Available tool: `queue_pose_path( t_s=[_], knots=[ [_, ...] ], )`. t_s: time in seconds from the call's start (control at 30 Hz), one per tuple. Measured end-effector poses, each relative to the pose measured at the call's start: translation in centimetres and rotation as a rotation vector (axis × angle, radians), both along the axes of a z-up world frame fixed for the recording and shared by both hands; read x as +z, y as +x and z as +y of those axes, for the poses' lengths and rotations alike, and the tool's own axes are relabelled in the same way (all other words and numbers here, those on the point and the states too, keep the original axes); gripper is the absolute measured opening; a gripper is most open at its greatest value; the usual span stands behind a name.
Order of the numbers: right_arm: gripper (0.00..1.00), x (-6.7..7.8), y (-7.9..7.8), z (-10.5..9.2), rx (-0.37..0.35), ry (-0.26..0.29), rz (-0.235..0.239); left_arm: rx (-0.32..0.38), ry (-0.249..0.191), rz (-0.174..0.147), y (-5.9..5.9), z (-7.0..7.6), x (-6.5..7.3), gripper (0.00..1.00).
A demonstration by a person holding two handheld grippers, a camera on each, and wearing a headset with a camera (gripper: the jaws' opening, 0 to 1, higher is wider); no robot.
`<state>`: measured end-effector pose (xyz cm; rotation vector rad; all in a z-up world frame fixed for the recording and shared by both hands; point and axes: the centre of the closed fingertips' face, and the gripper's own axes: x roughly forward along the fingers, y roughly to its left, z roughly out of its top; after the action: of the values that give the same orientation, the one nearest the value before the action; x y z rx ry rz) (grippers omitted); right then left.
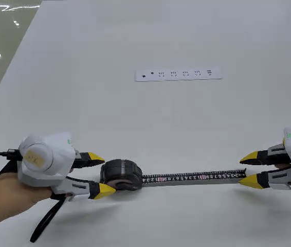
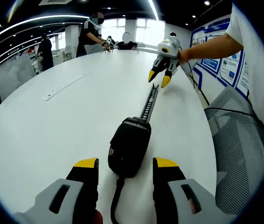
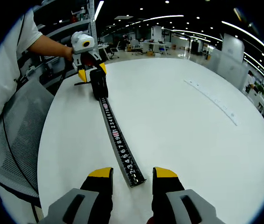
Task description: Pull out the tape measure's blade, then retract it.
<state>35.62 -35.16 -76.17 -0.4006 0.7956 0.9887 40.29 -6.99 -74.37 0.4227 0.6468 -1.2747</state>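
Observation:
A black tape measure (image 1: 121, 175) lies on the white table (image 1: 150, 123), its blade (image 1: 194, 177) pulled out to the right and lying flat. My left gripper (image 1: 99, 174) is open, its yellow tips on either side of the case's rear without closing on it. In the left gripper view the case (image 2: 129, 144) sits just ahead of the spread jaws, and its black strap (image 2: 115, 203) runs back between them. My right gripper (image 1: 248, 169) is open around the blade's end. That end (image 3: 136, 179) rests on the table between the right gripper's tips.
A white power strip (image 1: 178, 74) lies flat further back on the table. The table's left edge (image 1: 12, 56) borders a shiny floor. A mesh chair (image 2: 241, 154) stands at the near side. People stand at the table's far end (image 2: 94, 32).

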Motion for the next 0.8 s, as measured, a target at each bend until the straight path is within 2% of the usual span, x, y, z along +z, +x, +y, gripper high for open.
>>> queue_pose_path(
  t_s=[0.03,0.13,0.2,0.23,0.3,0.37,0.4,0.5,0.57,0.6,0.7,0.73,0.77,0.8],
  knots=[
    [0.31,0.2,-0.2,0.2,-0.017,0.016,0.006,0.019,-0.007,-0.003,-0.1,0.3,0.3,0.43],
    [0.36,0.5,-0.6,0.5,-0.038,0.014,0.001,0.065,-0.027,-0.006,-0.3,0.9,0.8,0.45],
    [0.39,0.7,-1.1,0.7,-0.071,0.036,0.018,0.092,-0.032,0.0,-0.5,1.5,1.0,0.47],
    [0.42,0.8,-1.1,0.7,-0.081,0.036,0.01,0.104,-0.034,0.004,-0.7,1.7,1.0,0.48],
    [0.44,1.0,-1.5,0.8,-0.095,0.04,0.004,0.13,-0.039,-0.012,-0.7,2.2,1.3,0.49],
    [0.47,1.2,-1.8,0.9,-0.117,0.051,0.001,0.162,-0.05,-0.012,-0.9,2.7,1.7,0.51],
    [0.49,1.3,-1.8,0.8,-0.128,0.049,-0.005,0.177,-0.053,-0.025,-0.8,2.9,1.9,0.51],
    [0.51,1.7,-2.1,0.9,-0.156,0.069,-0.011,0.215,-0.066,-0.027,-1.3,3.4,2.3,0.53],
    [0.54,1.8,-2.3,0.8,-0.173,0.069,-0.018,0.231,-0.071,-0.028,-1.8,3.7,2.3,0.55],
    [0.55,2.0,-2.4,0.9,-0.183,0.076,-0.021,0.249,-0.071,-0.048,-1.9,4.1,2.3,0.55],
    [0.58,2.2,-2.8,1.1,-0.201,0.085,-0.024,0.277,-0.084,-0.029,-2.5,4.6,2.3,0.57],
    [0.59,2.3,-2.9,1.2,-0.208,0.09,-0.024,0.286,-0.084,-0.034,-2.6,4.8,2.3,0.57],
    [0.6,2.4,-3.1,1.3,-0.216,0.094,-0.031,0.287,-0.072,-0.032,-3.0,5.0,2.1,0.58],
    [0.61,2.5,-3.2,1.4,-0.219,0.094,-0.041,0.285,-0.06,-0.048,-3.2,5.2,2.0,0.58]
  ],
)
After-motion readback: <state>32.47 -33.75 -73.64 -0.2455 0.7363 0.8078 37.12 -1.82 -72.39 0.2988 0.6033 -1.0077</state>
